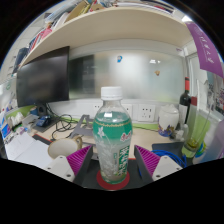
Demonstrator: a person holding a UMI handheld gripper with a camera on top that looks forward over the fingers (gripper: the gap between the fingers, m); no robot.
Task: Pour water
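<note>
Fingers (pixel 113 160) clamped on bottle (pixel 112 140) at mid-body; we judge it nearly full, heavy, thin-walled plastic, squeezable.

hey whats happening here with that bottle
A person's hand-held gripper has a clear plastic water bottle between its two fingers, upright with its white cap on. The purple pads look pressed against its sides. Beyond it on the desk sit a dark monitor, a white bowl and a dark glass bottle.

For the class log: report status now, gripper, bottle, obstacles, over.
Gripper shut on water bottle, upright, cap on. White bowl beside left finger. Dark bottle beyond on right. Nothing blocking ahead.
</note>
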